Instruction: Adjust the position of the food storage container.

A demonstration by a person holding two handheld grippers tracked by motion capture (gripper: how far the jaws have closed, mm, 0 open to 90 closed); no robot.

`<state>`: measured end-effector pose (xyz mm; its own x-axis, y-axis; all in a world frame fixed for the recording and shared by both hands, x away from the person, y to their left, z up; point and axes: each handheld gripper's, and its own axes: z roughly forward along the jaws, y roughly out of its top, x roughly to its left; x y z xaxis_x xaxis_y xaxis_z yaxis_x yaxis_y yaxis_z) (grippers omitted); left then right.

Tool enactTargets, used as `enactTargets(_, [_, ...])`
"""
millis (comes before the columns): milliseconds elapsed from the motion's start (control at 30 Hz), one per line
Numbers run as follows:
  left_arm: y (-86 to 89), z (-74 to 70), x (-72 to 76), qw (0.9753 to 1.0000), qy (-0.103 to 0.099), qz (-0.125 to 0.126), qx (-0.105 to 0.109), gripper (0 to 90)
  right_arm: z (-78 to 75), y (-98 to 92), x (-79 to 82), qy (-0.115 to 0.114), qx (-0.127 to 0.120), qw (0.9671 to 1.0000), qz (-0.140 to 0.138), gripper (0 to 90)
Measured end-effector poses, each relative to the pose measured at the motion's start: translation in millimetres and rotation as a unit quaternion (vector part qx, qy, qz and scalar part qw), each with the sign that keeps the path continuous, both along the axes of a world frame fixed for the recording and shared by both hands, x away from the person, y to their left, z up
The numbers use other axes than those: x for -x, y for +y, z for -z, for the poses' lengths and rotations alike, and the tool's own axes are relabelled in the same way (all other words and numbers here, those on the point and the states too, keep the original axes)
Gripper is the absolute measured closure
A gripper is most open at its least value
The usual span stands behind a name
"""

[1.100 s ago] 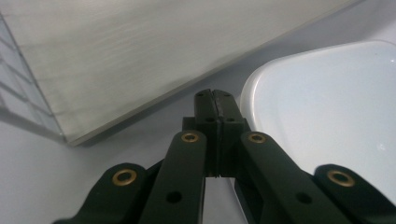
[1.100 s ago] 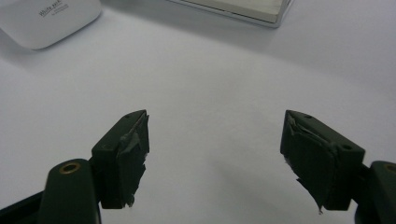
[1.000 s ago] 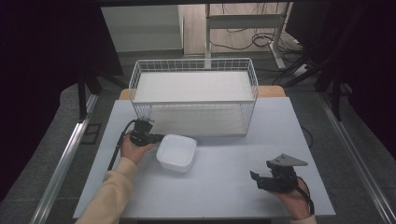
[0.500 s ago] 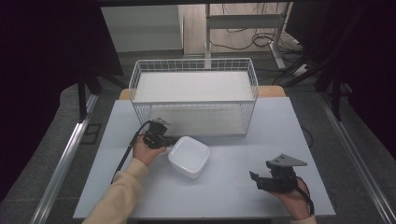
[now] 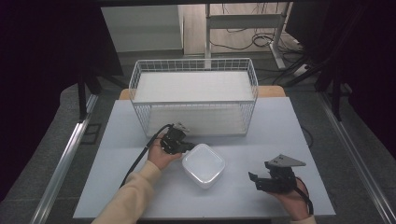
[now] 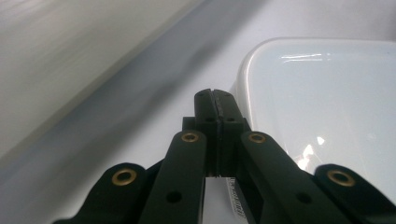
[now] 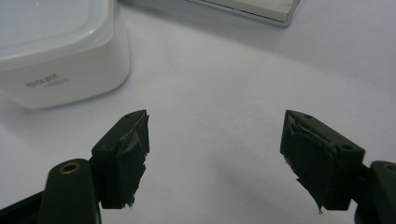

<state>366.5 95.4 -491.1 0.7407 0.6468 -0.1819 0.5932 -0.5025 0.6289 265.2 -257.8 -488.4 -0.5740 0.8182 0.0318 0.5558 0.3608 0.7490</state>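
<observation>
A white square container (image 5: 203,164) with rounded corners lies on the pale table (image 5: 285,126), a little in front of the wire basket. My left gripper (image 5: 188,148) is shut with nothing between its jaws, and its tips rest against the container's left edge (image 6: 327,93). In the left gripper view the gripper (image 6: 215,95) shows its jaws pressed together beside the rim. My right gripper (image 5: 255,180) stands open near the table's front right, apart from the container (image 7: 56,46). Its jaws (image 7: 215,140) are wide apart over bare table.
A white wire basket (image 5: 194,101) with a white floor stands at the back middle of the table; its base (image 7: 247,9) shows at the top of the right gripper view. A cable (image 5: 140,158) trails from the left gripper. Dark floor and a metal rail flank the table.
My left gripper has moved right and slightly toward me, and the white container has slid right with it and turned a little. The right gripper has stayed put.
</observation>
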Motion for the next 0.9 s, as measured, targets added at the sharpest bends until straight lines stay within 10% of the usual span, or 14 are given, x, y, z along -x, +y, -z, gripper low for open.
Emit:
enactTargets(467, [38.0, -16.4, 38.4, 0.9986, 0.001, -0.052, 0.009, 90.0, -0.6, -2.0, 0.3, -0.001, -0.001, 1.0, 0.005, 23.7])
enactTargets(700, [42.7, -12.2, 81.9, 0.9989, 0.011, -0.038, 0.026, 90.0, -0.5, -1.5, 0.3, -0.001, -0.001, 1.0, 0.006, 23.7])
enactTargets(900, [29.2, -1.6, 88.3, 0.9993, 0.02, -0.027, 0.016, 90.0, -0.3, -1.7, 0.5, -0.001, 0.0, 1.0, 0.007, 23.7])
